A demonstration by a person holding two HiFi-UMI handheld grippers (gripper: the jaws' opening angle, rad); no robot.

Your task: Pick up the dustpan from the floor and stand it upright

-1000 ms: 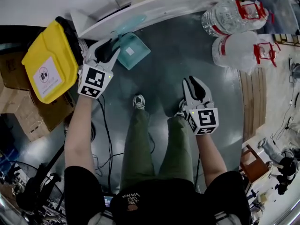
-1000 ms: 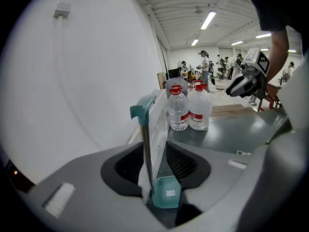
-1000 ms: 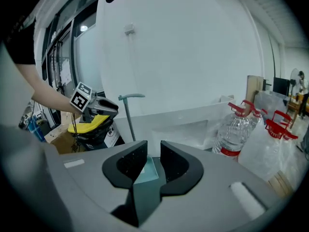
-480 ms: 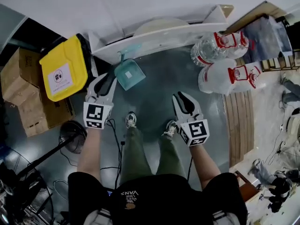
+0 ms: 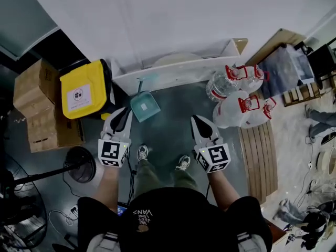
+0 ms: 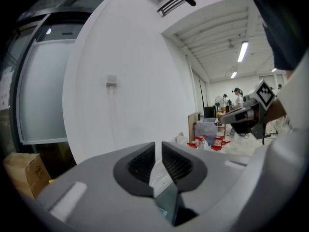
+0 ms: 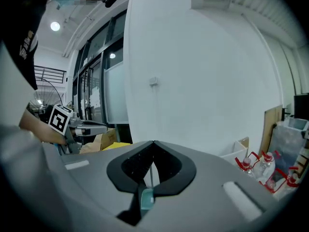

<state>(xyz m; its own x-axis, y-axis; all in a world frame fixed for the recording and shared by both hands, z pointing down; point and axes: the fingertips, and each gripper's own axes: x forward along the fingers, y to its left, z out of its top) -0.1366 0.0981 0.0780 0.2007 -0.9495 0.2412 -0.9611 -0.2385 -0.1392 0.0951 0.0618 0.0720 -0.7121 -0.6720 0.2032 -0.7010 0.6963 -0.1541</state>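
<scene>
The teal dustpan (image 5: 145,106) rests on the dark floor with its handle up against a white ledge (image 5: 178,67). Between the left gripper's jaws a slice of the dustpan (image 6: 166,203) shows far below. The dustpan (image 7: 146,197) also shows under the right gripper's jaws. My left gripper (image 5: 125,111) hangs in the air short of it and holds nothing. Its jaws have just been closing and keep a narrow gap (image 6: 158,146). My right gripper (image 5: 196,118) is off to the right, well clear of the pan. Its jaws have just closed tip to tip, empty (image 7: 153,143).
A yellow-lidded bin (image 5: 83,94) and cardboard boxes (image 5: 39,104) stand at the left. Large water bottles (image 5: 236,96) with red caps lie at the right beside a wooden pallet (image 5: 257,151). A round stand base (image 5: 81,164) and cables sit near the person's shoes (image 5: 143,152).
The person has stood up. Both grippers have come up away from the floor and the dustpan, and both pairs of jaws have closed in. The dustpan stays against the ledge.
</scene>
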